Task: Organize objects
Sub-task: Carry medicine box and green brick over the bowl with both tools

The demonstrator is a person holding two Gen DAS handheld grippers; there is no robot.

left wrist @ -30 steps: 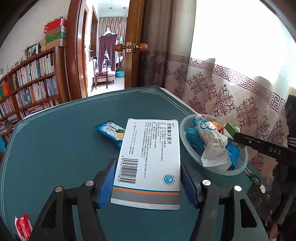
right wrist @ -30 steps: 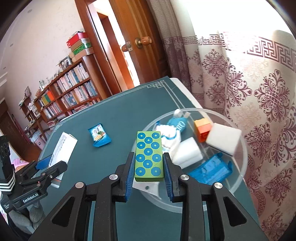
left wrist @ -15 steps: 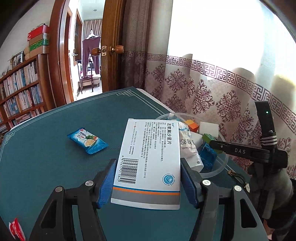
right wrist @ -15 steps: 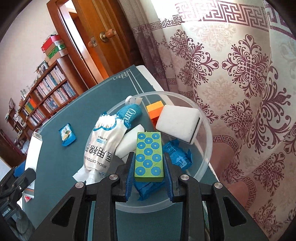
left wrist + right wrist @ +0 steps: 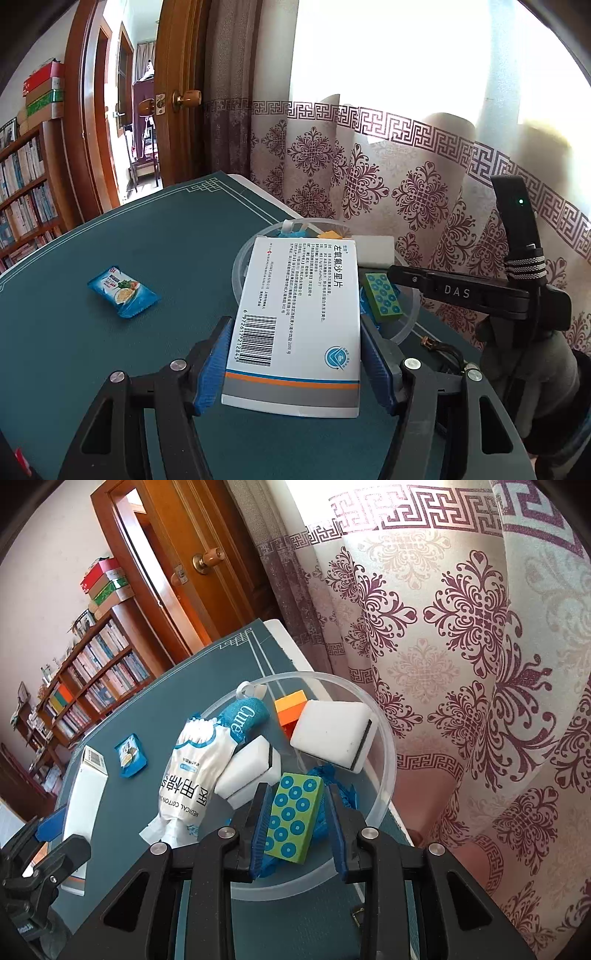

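The right gripper (image 5: pixel 297 827) is clamped on a green block (image 5: pixel 293 818) with blue dots, its blue pads pressed against the block's two long sides, and it hangs low over the near part of a clear plastic bowl (image 5: pixel 384 738). The left gripper (image 5: pixel 295 363) grasps a white medicine box (image 5: pixel 299 325) by its long edges (barcode and printed text face up), and the far end of that box reaches over the bowl's near rim in the left wrist view.

Inside the bowl, just beyond the green block, lie two white sponges (image 5: pixel 334 734), the larger against the far right wall, the smaller nearer the middle. An orange block (image 5: pixel 290 710) sits behind the larger sponge, by the far rim. A rolled blue cloth (image 5: pixel 243 714) lies at the bowl's far left, and a white bag of cotton swabs (image 5: pixel 192 775) drapes over the left rim. Crumpled blue wrapping (image 5: pixel 332 779) shows under the green block.

The bowl stands at the right edge of a dark green table (image 5: pixel 147 251), next to a patterned curtain (image 5: pixel 461 646). Well left of the bowl, a blue snack packet (image 5: pixel 122 291) lies alone on the table. Beyond it stand a wooden door (image 5: pixel 192 572) and a bookshelf (image 5: pixel 92 672).
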